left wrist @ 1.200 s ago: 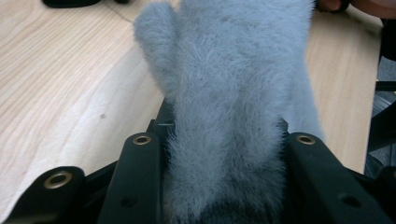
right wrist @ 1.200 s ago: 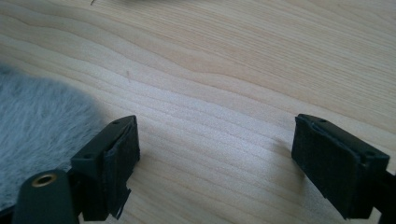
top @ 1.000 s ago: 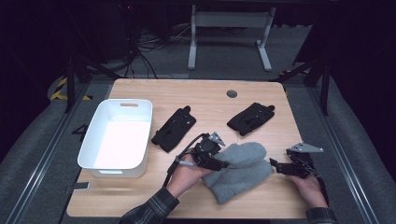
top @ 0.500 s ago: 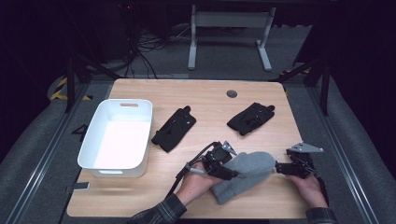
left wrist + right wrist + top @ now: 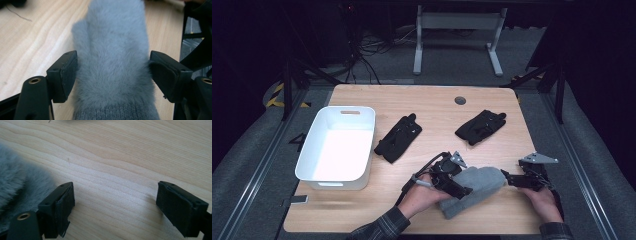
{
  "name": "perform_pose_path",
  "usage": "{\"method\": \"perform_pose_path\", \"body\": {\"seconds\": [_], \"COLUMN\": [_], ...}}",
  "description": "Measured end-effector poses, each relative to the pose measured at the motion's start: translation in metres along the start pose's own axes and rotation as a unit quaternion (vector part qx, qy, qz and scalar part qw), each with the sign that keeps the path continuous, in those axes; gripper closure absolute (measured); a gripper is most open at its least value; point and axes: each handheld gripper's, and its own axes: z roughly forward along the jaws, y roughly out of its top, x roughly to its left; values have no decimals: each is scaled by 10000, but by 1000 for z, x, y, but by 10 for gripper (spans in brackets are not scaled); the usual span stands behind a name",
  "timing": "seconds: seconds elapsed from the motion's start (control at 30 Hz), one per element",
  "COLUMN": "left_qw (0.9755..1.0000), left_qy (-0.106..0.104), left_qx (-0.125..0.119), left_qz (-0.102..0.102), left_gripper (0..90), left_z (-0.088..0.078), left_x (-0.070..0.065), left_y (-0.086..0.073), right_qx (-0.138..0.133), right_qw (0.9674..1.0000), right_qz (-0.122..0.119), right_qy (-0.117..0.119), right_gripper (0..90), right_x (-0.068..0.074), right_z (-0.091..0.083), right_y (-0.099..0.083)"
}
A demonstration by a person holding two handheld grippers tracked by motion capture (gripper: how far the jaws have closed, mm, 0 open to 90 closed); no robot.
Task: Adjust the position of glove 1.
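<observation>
The left gripper (image 5: 112, 72) straddles a grey furry mitten (image 5: 112, 57), jaws at its sides but not clamped. Just right of it, the right gripper (image 5: 113, 202) gapes over bare wooden table (image 5: 125, 157); beyond lie 2 black gloves (image 5: 398, 138).

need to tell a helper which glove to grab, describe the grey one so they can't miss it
On the wooden table, look at the near edge, right of the white bin. The grey mitten lies between both grippers; unlike the two black gloves behind it, it is pale and furry.

bare table (image 5: 432, 102) beyond | blocks: grey mitten (image 5: 477, 187), black gloves (image 5: 399, 137), white bin (image 5: 337, 145)
</observation>
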Motion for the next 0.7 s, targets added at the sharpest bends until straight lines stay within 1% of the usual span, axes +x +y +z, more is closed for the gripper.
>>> {"method": "perform_pose_path", "body": {"seconds": [0.03, 0.07, 0.1, 0.13, 0.17, 0.2, 0.23, 0.27, 0.3, 0.33, 0.37, 0.4, 0.43, 0.47, 0.5, 0.53, 0.63, 0.67, 0.7], "left_qw": [10000, 10000, 9999, 9996, 9996, 9993, 9993, 9992, 9992, 9992, 9992, 9992, 9992, 9990, 9986, 9986, 9976, 9976, 9970], "left_qy": [0, -9, 27, 65, 76, 115, 156, 196, 196, 265, 325, 334, 377, 438, 535, 524, 628, 628, 640], "left_qx": [0, -62, -102, -204, -214, -255, -230, -208, -208, -161, -100, -89, -55, -8, 46, 97, 285, 285, 357], "left_qz": [0, 45, 36, 163, 190, 240, 234, 278, 278, 263, 229, 211, 130, 102, 36, -41, -105, -105, -260], "left_gripper": [251, 255, 255, 294, 327, 375, 422, 483, 571, 571, 647, 718, 765, 819, 888, 894, 896, 896, 896], "left_z": [0, -4, -8, -16, -20, -24, -26, -31, -31, -34, -36, -37, -38, -38, -39, -39, -38, -38, -36], "left_x": [0, 1, 1, 4, 6, 8, 10, 16, 16, 20, 24, 28, 32, 34, 39, 41, 44, 44, 47], "left_y": [0, 1, 2, 3, 3, 3, 2, 0, 0, -3, -6, -10, -14, -16, -24, -28, -41, -41, -56], "right_qx": [-1, 0, 0, 0, 0, 0, 0, -1, -1, 0, -1, 0, 0, 0, 1, 0, 0, 0, 1], "right_qw": [10000, 10000, 10000, 10000, 10000, 10000, 10000, 10000, 10000, 10000, 10000, 10000, 10000, 10000, 10000, 10000, 10000, 10000, 10000], "right_qz": [1, 0, 0, 1, 0, 2, 2, 0, 0, 0, 1, 0, 0, 1, 0, 1, 1, 1, 2], "right_qy": [0, -1, -1, 0, 0, 0, 0, 0, 0, 0, 0, 0, 0, 0, 1, 0, 0, 0, 0], "right_gripper": [156, 156, 156, 156, 156, 156, 156, 156, 156, 156, 156, 156, 156, 156, 156, 156, 156, 156, 156], "right_x": [0, 0, 0, 0, 0, 0, 0, 0, 0, 0, 0, 0, 0, 0, 0, 0, 0, 0, 0], "right_z": [0, 0, 0, 0, 0, 0, 0, 0, 0, 0, 0, 0, 0, 0, 0, 0, 0, 0, 0], "right_y": [0, 0, 0, 0, 0, 0, 0, 0, 0, 0, 0, 0, 0, 0, 0, 0, 0, 0, 0]}}
